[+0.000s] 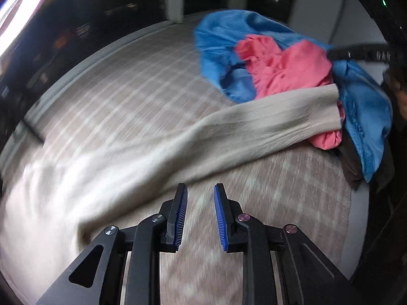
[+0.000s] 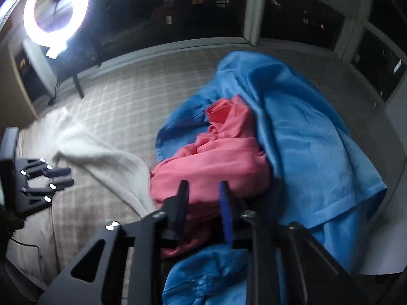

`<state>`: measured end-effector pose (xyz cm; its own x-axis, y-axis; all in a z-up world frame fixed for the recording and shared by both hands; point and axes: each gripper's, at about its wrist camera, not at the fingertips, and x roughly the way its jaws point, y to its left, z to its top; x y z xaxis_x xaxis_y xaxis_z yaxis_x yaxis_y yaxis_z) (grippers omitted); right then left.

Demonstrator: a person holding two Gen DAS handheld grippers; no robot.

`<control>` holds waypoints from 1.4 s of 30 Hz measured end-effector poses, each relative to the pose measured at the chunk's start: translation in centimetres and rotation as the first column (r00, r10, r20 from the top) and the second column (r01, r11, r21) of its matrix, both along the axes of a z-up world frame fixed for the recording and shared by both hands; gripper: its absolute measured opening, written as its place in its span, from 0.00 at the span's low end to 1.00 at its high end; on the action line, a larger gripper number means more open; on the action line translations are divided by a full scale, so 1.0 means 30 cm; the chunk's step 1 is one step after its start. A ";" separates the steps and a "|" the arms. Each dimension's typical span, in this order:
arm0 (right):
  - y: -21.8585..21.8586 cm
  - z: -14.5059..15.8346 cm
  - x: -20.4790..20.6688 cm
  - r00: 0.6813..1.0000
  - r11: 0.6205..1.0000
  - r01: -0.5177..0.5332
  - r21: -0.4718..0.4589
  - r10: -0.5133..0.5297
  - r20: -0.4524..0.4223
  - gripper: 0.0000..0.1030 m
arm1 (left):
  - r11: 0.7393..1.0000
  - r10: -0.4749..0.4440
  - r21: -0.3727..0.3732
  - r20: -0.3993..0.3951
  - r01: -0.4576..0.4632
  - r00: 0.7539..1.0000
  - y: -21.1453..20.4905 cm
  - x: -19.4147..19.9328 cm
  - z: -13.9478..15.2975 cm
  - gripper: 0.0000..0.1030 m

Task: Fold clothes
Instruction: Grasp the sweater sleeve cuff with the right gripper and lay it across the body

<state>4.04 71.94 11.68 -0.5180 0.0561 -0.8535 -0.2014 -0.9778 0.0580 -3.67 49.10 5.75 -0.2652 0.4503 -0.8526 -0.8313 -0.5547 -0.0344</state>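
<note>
While the cream sweater (image 1: 178, 137) lay stretched across the checked bedcover (image 1: 132, 81), its sleeve end rested on a heap of pink cloth (image 1: 285, 68) and blue cloth (image 1: 366, 117) at the bed's right side; the left gripper (image 1: 201, 190) hung just above the cover beside the sweater's edge, jaws parted and empty; the right gripper (image 2: 203, 188) stood spread over the pink cloth (image 2: 211, 167), gripping nothing; a ring light (image 2: 54, 10) glowed by the dark windows (image 2: 178, 7).
</note>
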 end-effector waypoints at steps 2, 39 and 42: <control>0.015 0.007 0.031 0.999 0.996 -0.030 -0.082 0.029 -0.016 0.24 | 0.997 -0.077 -0.030 -0.015 0.077 0.997 0.047 -0.002 -0.015 0.20; -0.156 -0.059 0.076 0.996 0.954 -0.084 -0.287 0.075 -0.044 0.05 | 0.936 0.293 0.138 0.204 -0.324 0.934 -0.416 -0.146 0.194 0.22; -0.241 -0.003 0.045 0.987 0.945 -0.147 -0.292 0.122 -0.101 0.04 | 0.866 0.422 0.181 0.238 -0.467 0.875 -0.615 -0.056 0.239 0.22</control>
<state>5.40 64.71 11.58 -0.5712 -0.2688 -0.7756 -0.0520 -0.9311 0.3610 -5.35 30.67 12.91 -0.3314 0.5081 -0.7950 -0.4639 -0.8215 -0.3317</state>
